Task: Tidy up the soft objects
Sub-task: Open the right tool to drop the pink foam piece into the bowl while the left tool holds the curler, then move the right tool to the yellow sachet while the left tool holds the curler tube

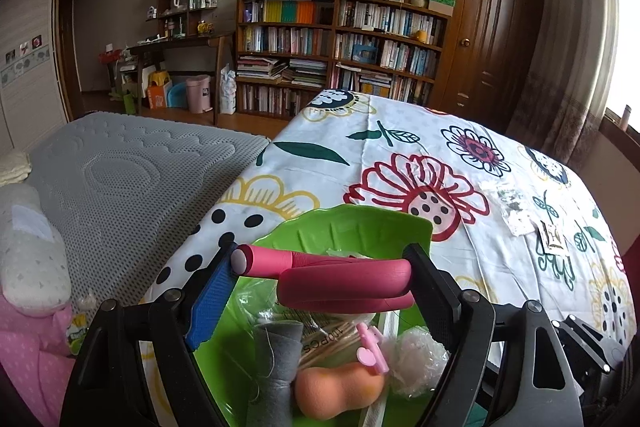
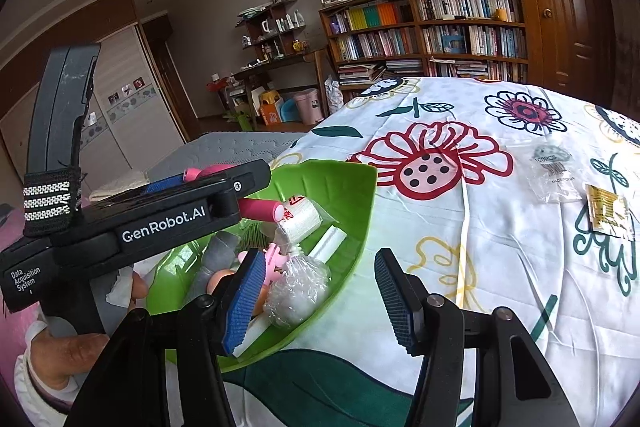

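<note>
Floral sheet (image 1: 460,155) covers the bed, bookshelves (image 1: 340,47) at 12 o'clock. Over a green tray (image 1: 360,227), the left gripper (image 1: 324,267) clamps a bent pink foam roller (image 1: 344,283) between its fingers. Beneath it lie a peach sponge (image 1: 336,391), grey felt (image 1: 276,359) and bagged cotton (image 1: 416,355). At 3 o'clock, the right gripper (image 2: 316,299) hangs wide, holding nothing.

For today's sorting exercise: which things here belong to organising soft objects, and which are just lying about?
Job:
pink foam roller, held in left hand-held gripper
green tray
peach sponge
grey felt roll

Lying about:
clear packet
gold sachet
bookshelf
</note>
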The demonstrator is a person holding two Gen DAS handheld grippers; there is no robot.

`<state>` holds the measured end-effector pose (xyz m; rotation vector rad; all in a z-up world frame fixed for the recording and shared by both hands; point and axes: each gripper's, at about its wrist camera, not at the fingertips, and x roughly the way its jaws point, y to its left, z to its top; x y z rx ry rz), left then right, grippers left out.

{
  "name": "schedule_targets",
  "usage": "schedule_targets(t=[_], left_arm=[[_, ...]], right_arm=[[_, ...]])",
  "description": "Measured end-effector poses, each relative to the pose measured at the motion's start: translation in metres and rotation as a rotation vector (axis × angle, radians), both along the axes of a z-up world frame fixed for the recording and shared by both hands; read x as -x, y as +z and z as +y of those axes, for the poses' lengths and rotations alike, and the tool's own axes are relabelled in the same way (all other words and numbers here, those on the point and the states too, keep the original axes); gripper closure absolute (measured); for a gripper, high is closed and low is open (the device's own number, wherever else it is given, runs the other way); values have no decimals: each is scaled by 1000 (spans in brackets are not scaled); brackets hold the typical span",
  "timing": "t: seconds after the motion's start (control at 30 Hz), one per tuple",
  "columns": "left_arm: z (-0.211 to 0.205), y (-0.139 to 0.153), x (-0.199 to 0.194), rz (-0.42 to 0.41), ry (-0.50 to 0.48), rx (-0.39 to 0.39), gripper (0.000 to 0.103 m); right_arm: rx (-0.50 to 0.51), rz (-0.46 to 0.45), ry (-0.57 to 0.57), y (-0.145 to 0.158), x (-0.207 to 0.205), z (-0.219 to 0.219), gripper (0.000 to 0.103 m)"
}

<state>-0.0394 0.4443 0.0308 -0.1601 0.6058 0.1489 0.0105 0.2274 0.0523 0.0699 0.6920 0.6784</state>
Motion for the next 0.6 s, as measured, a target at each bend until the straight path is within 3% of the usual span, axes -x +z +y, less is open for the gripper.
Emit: schedule_targets(t=[0.3,0.6], left_arm=[[-18,-1,0,-1,-20,-78,20],[-31,-5,0,10,-44,-95,20]], right_arm=[[-7,2,-18,-1,1,-14,43],[10,12,-70,-9,0,-41,43]])
